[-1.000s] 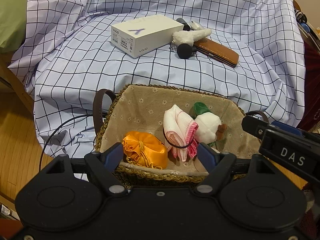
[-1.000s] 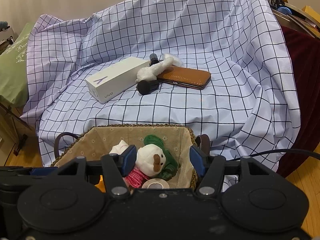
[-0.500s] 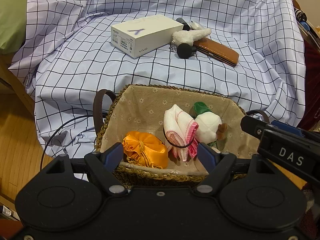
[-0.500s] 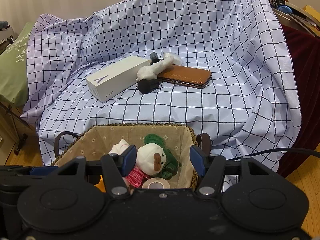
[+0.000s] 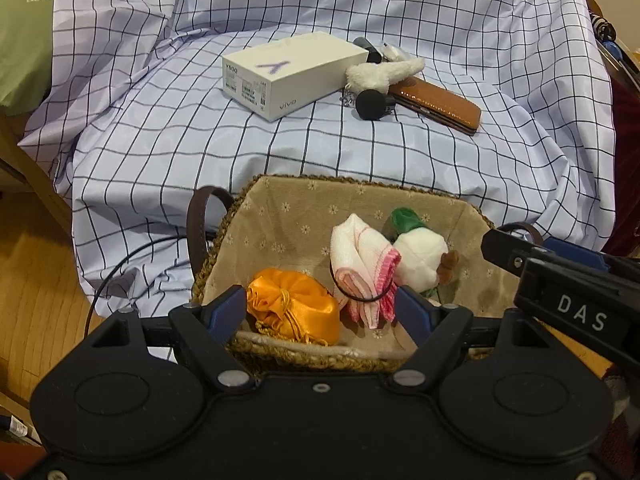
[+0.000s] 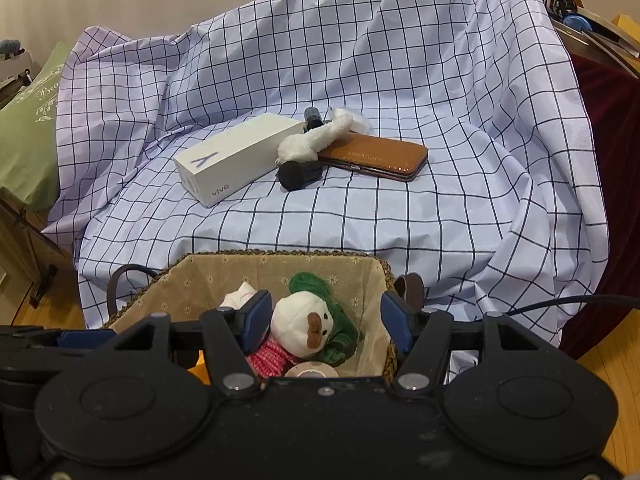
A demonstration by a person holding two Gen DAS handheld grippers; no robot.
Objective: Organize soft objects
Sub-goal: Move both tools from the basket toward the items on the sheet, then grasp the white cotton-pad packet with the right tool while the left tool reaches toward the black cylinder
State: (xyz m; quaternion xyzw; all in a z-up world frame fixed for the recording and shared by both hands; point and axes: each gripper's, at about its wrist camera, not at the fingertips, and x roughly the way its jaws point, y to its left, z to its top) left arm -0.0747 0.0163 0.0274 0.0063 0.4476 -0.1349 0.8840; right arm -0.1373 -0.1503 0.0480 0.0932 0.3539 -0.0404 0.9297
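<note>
A woven basket (image 5: 280, 216) with a beige flowered lining sits at the front edge of the checked sheet. In it lie an orange satin pouch (image 5: 292, 308), a folded pink-and-white cloth (image 5: 360, 268) ringed by a black band, and a white plush toy (image 5: 420, 256) with green trim. My left gripper (image 5: 320, 306) hangs open over the basket's near rim, above the pouch. My right gripper (image 6: 326, 320) hovers over the same basket (image 6: 224, 280). Its jaws are opening, and the plush toy (image 6: 300, 320) lies loose between them. A white fluffy toy (image 6: 316, 140) rests farther back on the sheet.
On the sheet behind the basket lie a white phone box (image 5: 292, 72), a brown leather case (image 5: 436, 100) and a black round-headed object (image 5: 370, 104). A tape roll (image 6: 312, 370) lies in the basket's near corner. Wooden floor and a cable run on the left.
The right gripper's jaws stand slightly wider than before. The left gripper and the things in the basket have not moved.
</note>
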